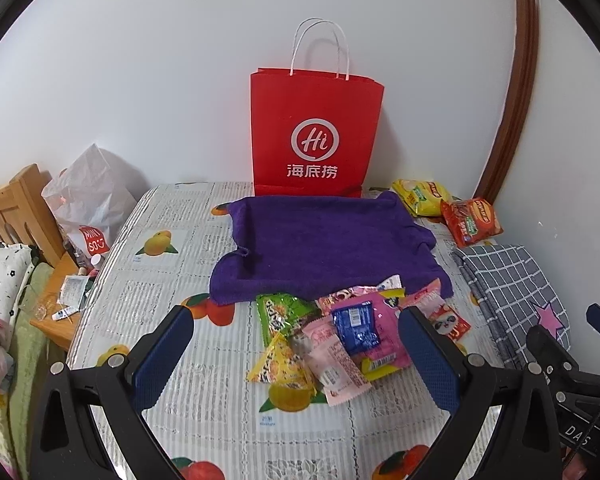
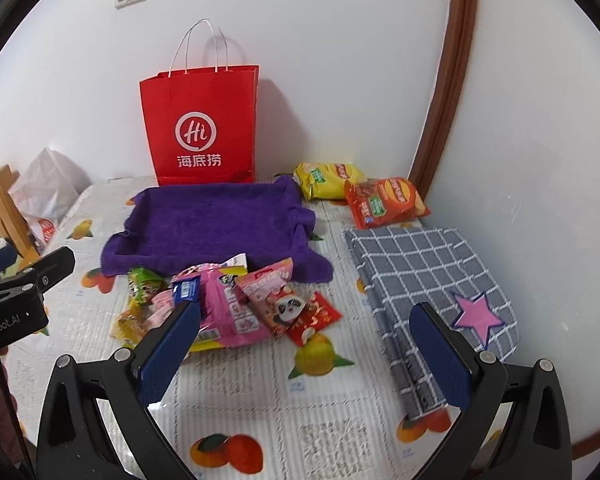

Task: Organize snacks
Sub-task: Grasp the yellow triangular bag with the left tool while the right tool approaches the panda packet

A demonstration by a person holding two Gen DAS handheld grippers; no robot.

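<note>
Both wide open, holding nothing: left gripper (image 1: 296, 344) above heap of small foil snack packets (image 1: 340, 340) on fruit-print tablecloth (image 1: 160, 216), just in front of purple towel-lined tray (image 1: 324, 236); right gripper (image 2: 306, 344) beside heap, near grey checked cloth (image 2: 420, 264).

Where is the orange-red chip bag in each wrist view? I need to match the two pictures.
Left wrist view: the orange-red chip bag lies at the far right of the table, beside the yellow chip bag.
Right wrist view: it sits right of centre, just beyond the checked cloth.
Shared landmark: the red paper bag against the wall.
</note>
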